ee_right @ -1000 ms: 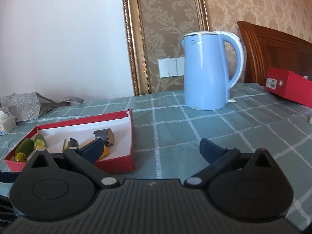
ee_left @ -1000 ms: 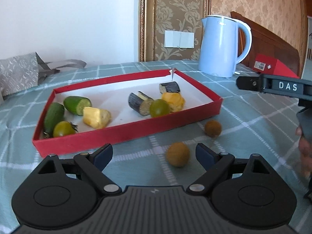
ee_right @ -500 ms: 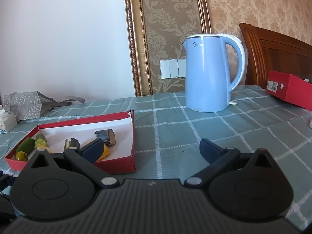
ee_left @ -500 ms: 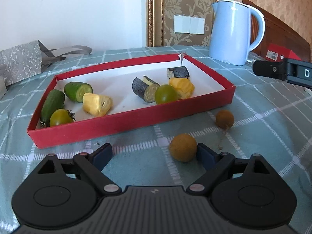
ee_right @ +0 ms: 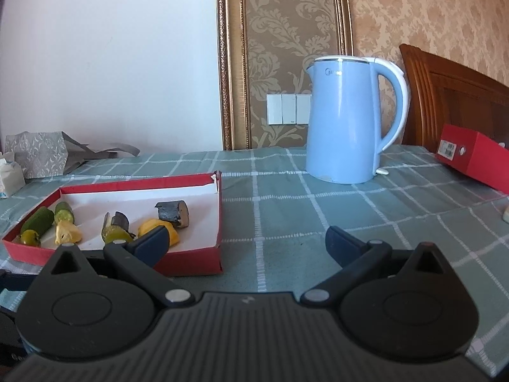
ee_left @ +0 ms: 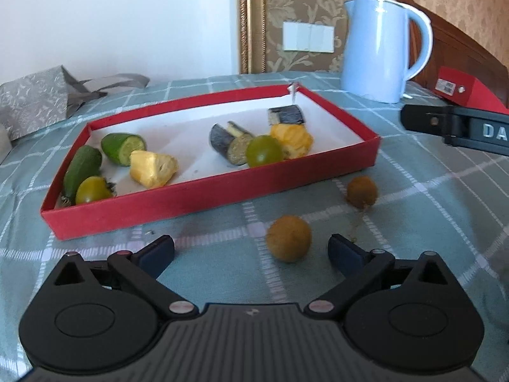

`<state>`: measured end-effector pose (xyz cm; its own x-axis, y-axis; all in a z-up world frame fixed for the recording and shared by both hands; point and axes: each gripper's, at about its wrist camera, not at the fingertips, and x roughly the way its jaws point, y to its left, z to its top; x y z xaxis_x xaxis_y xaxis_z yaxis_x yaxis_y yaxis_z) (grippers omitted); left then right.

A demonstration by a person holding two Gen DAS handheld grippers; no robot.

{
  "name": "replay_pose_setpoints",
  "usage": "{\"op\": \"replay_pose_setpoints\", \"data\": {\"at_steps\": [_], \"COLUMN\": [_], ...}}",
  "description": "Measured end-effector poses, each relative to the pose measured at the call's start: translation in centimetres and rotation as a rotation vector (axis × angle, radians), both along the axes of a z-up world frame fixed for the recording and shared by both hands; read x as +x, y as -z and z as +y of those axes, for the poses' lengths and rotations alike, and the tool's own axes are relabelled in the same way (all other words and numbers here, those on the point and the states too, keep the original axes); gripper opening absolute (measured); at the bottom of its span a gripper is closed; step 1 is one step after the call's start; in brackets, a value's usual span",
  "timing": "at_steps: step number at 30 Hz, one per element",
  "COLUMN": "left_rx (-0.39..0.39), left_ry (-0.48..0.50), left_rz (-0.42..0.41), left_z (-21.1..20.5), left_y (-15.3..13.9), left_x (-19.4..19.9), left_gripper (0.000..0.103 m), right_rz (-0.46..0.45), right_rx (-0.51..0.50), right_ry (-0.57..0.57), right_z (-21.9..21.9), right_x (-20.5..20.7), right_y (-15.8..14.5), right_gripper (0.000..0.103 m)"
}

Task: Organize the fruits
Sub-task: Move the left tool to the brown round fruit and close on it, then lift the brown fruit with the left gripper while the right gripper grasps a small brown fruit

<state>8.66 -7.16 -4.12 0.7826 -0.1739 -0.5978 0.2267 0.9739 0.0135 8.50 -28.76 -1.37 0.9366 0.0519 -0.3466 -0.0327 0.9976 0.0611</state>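
A red tray [ee_left: 210,197] lined in white holds cucumber pieces [ee_left: 122,145], green tomatoes [ee_left: 264,151], yellow pineapple chunks [ee_left: 152,168] and eggplant pieces [ee_left: 229,143]. Two brown round fruits lie on the cloth in front of it: one [ee_left: 289,238] just ahead of my open, empty left gripper [ee_left: 251,250], nearer its right finger, the other [ee_left: 362,191] further right. My right gripper [ee_right: 246,243] is open and empty over bare cloth, right of the tray [ee_right: 191,259]. Its side shows in the left wrist view [ee_left: 458,125].
A light blue kettle [ee_right: 346,121] stands at the back. A red box [ee_right: 474,159] lies at the far right by a wooden headboard. A grey patterned bag [ee_right: 38,152] lies at the back left. The green checked cloth [ee_right: 318,222] covers the surface.
My left gripper has moved in lower and closer to the near brown fruit, which now sits larger between the fingertips. The right gripper has barely shifted.
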Motion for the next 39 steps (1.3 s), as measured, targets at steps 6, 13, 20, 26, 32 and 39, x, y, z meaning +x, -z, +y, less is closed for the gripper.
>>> {"op": "replay_pose_setpoints", "data": {"at_steps": [6,13,20,26,32,39], "left_rx": [0.007,0.001,-0.001,-0.023,-0.039,-0.053], "left_ry": [-0.046,0.006,0.027,0.008,-0.051,-0.082], "left_rz": [-0.015,-0.026,-0.037,-0.025,-0.035,-0.042], "left_z": [-0.4,-1.0,-1.2,-0.1,1.9,4.0], "left_y": [-0.2,-0.4,-0.4,-0.6,-1.0,-1.3], "left_x": [0.1,-0.5,-0.7,-0.7,-1.2,-1.4], "left_gripper": [0.077,0.044,0.027,0.027,0.027,0.027], "right_rz": [0.013,0.009,0.016,0.081,0.099,0.133], "right_rx": [0.026,0.031,0.007,0.019,-0.064,-0.085], "right_ry": [-0.006,-0.015,-0.025,-0.100,-0.141,-0.221], "right_z": [-0.3,-0.2,-0.1,0.2,1.8,3.1], "right_x": [0.1,0.1,0.1,0.7,0.7,0.7], "right_y": [0.1,0.0,-0.1,0.5,1.0,1.5], "right_gripper": [0.103,0.103,0.100,0.094,0.093,0.089]}}
